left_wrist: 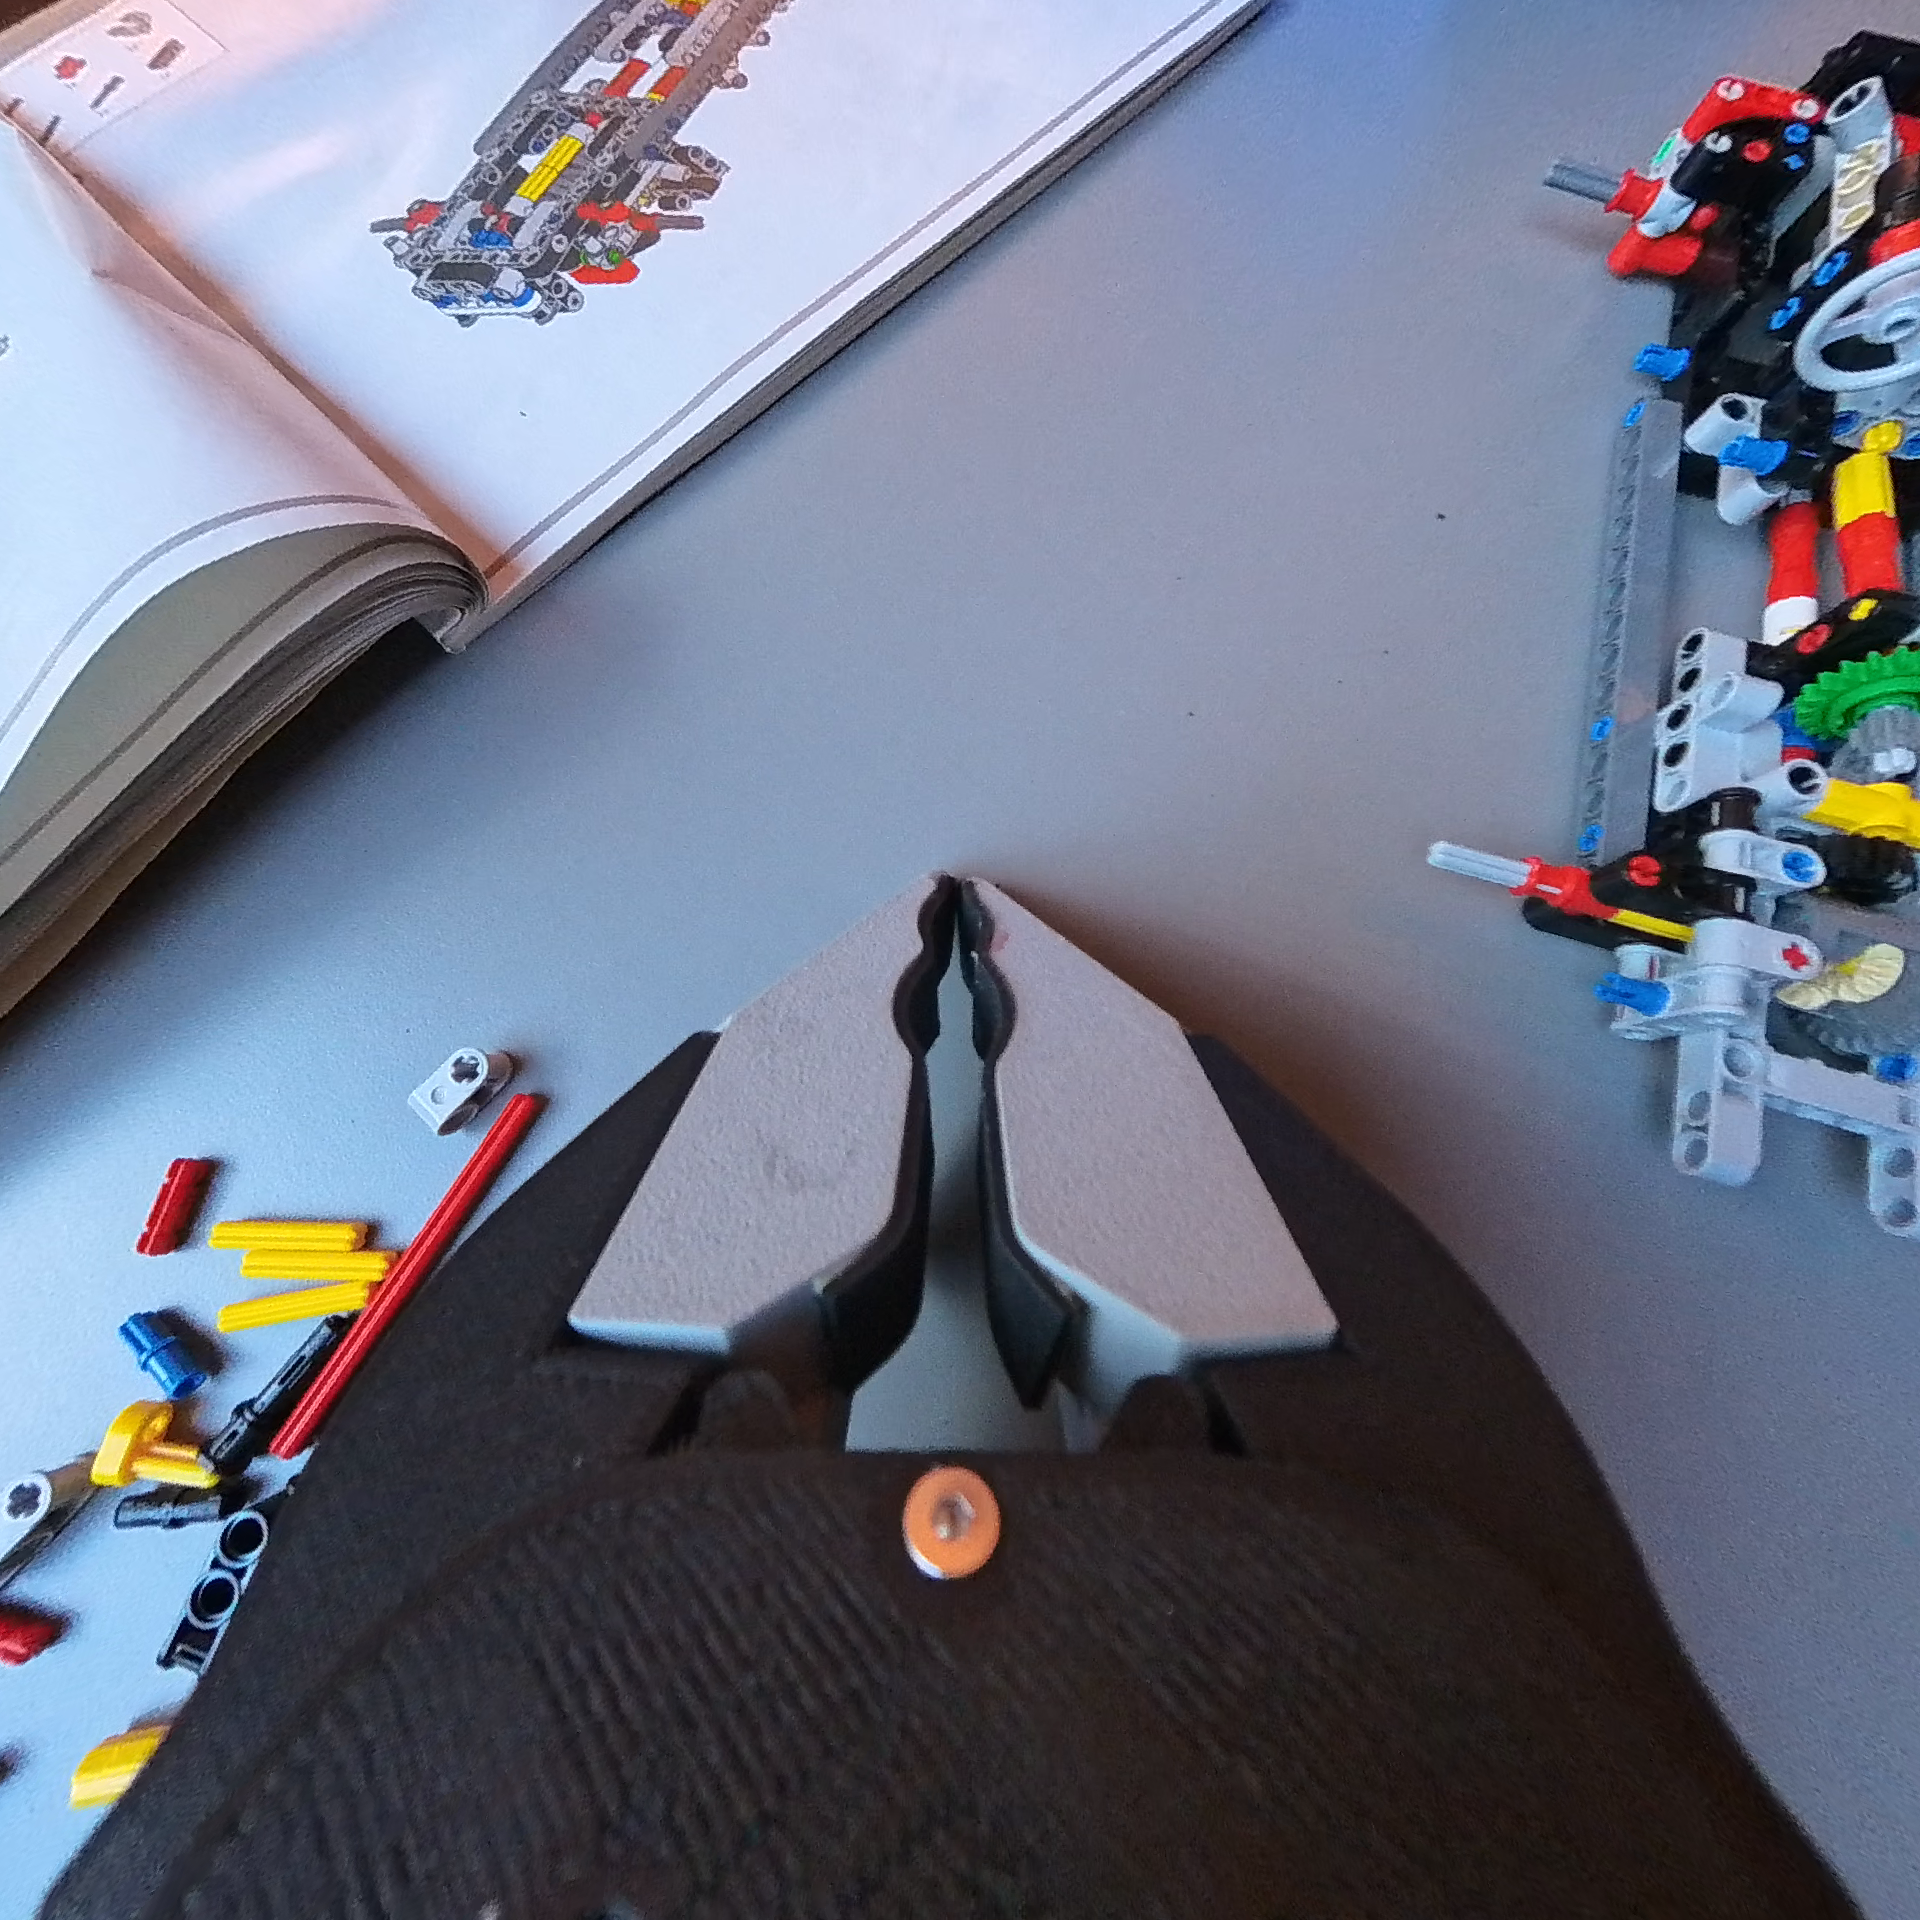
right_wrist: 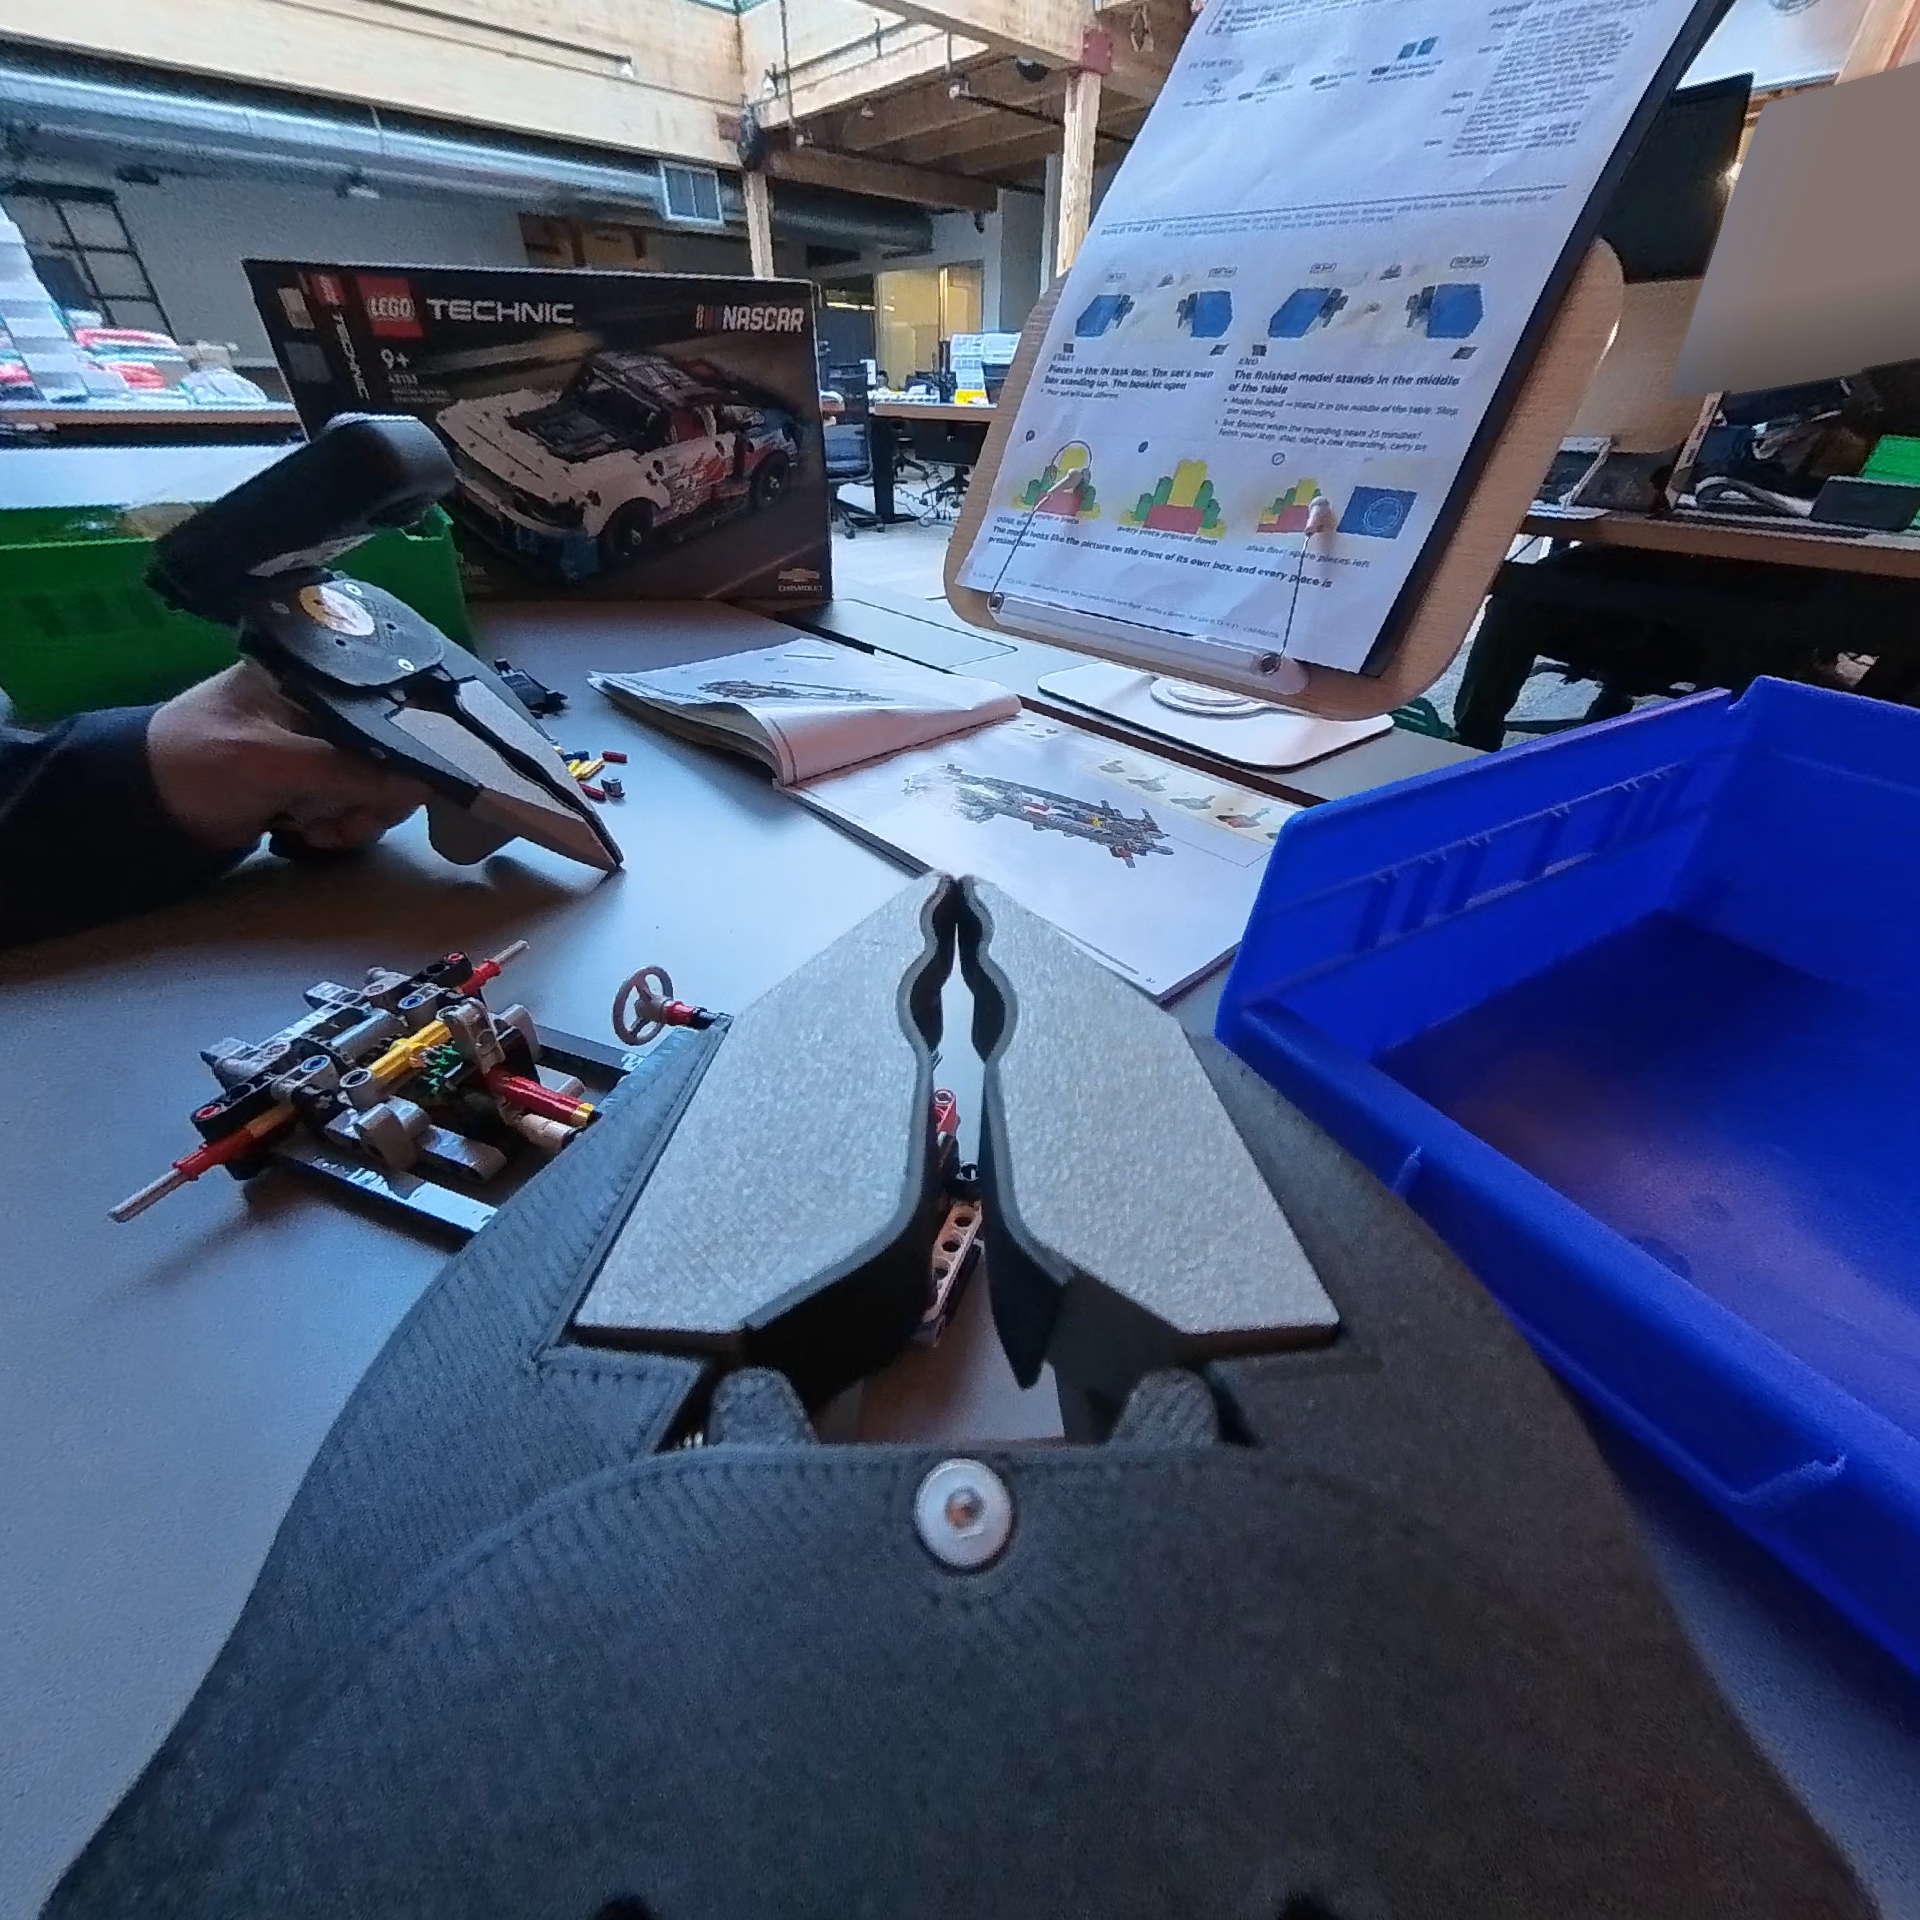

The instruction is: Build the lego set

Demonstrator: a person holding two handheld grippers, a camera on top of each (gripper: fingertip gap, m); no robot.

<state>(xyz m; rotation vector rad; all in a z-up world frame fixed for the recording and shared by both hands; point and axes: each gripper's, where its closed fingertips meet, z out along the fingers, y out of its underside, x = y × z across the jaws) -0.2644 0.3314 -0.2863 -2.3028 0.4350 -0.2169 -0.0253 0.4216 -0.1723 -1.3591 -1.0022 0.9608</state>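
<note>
The right gripper (right_wrist: pixel 956 883) hangs above the grey table (right_wrist: pixel 727 883) with its fingers pressed together at the tips and nothing between them. Just below and left of it lies a half-built toy car frame (right_wrist: pixel 395 1070) with a small grey steering wheel (right_wrist: pixel 642 1000); part of the frame shows under the fingers. A blue bin (right_wrist: pixel 1558 1039) stands close on its right. Farther left, a hand (right_wrist: pixel 249 769) holds the left gripper (left_wrist: pixel 954 883), its fingers also pressed together on nothing, the tips low over bare table. Beside the left gripper lie loose toy parts (left_wrist: pixel 301 1262): yellow and red rods and a blue pin. Beyond both lies an open instruction booklet (right_wrist: pixel 821 717). Behind it stand a sheet holder (right_wrist: pixel 1299 343) and the toy set's box (right_wrist: pixel 582 426), with a green crate (right_wrist: pixel 83 613) at far left.
</note>
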